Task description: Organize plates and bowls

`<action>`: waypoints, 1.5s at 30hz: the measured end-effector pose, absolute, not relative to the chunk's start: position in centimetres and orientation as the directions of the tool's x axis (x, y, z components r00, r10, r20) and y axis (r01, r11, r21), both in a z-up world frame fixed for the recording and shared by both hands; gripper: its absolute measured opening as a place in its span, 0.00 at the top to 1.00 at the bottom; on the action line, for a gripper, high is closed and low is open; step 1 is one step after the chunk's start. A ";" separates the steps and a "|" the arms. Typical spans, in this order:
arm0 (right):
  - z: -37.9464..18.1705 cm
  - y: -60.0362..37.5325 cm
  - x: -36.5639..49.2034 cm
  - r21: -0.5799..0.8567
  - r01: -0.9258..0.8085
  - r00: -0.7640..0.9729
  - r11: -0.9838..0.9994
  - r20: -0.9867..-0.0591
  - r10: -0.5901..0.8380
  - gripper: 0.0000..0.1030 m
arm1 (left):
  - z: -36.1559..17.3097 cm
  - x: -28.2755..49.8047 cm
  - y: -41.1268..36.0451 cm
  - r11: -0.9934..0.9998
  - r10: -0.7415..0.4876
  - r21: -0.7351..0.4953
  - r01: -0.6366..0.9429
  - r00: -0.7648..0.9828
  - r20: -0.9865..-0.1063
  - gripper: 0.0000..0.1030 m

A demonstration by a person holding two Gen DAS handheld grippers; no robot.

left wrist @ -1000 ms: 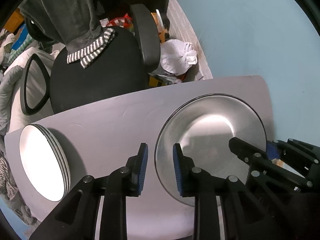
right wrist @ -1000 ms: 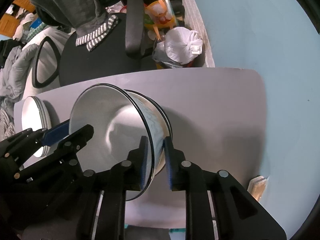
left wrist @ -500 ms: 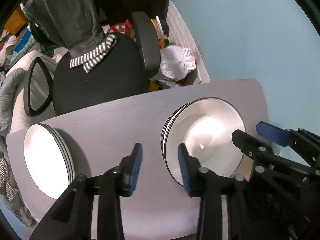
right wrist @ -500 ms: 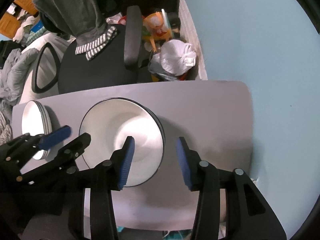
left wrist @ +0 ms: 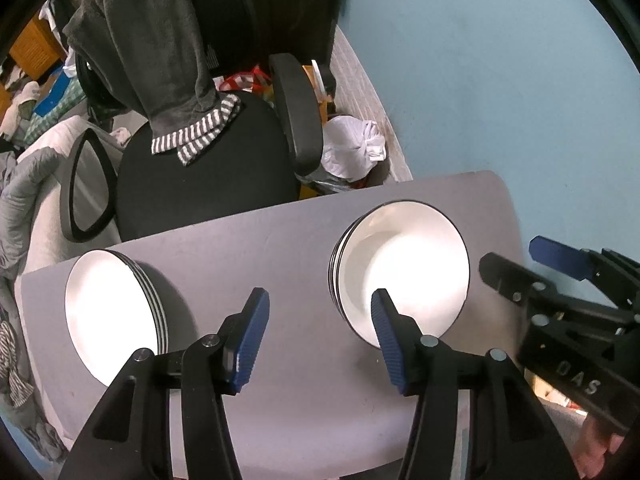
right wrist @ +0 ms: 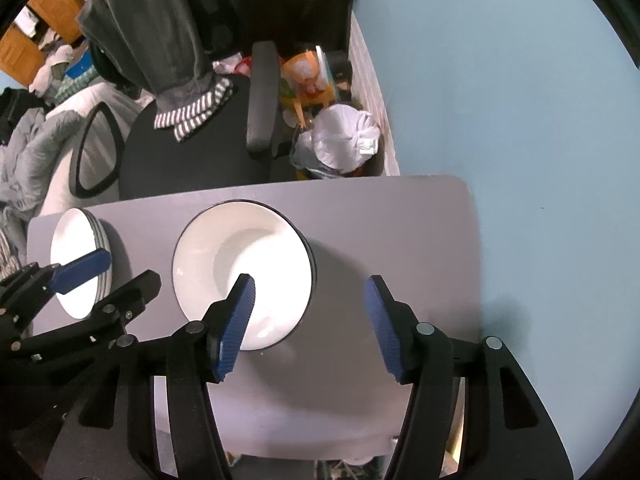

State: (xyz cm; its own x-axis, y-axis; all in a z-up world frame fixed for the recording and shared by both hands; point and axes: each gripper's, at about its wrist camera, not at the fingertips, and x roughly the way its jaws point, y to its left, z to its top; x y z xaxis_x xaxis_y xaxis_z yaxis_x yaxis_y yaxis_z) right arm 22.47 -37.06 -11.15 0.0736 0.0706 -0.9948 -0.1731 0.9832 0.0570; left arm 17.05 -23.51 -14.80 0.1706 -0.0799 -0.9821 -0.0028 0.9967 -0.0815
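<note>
Hovering over the grey table (left wrist: 304, 240) — both grippers empty, jaws just been opening.
Left gripper (left wrist: 316, 340) and right gripper (right wrist: 308, 324) stand spread with nothing between the blue pads. Stack of bowls (right wrist: 240, 264) sits mid-table, rims nested; stack of plates (left wrist: 112, 312) lies well apart at the table's left end — black office chair (left wrist: 200, 176) beyond.
</note>
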 end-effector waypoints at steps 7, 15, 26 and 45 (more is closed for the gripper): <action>-10.4 -37.6 21.8 0.040 -0.194 0.092 0.980 -0.994 0.058 0.40 | -14.3 16.5 -23.2 0.996 -0.091 -0.092 0.006 0.164 -0.982 0.47; -10.5 -39.1 20.9 0.025 -0.181 0.089 0.983 -0.995 0.041 0.40 | -14.7 15.8 -22.5 0.996 -0.090 -0.090 0.008 0.163 -0.982 0.33; -12.4 -41.2 20.3 0.079 -0.138 0.044 0.987 -0.995 0.085 0.39 | -16.8 15.8 -21.5 0.987 -0.153 -0.157 -0.030 0.103 -0.983 0.33; -15.7 -42.2 21.5 0.260 -0.122 0.013 0.958 -0.964 0.264 0.39 | -20.7 18.5 -21.7 0.975 -0.209 -0.208 -0.081 -0.004 -0.978 0.33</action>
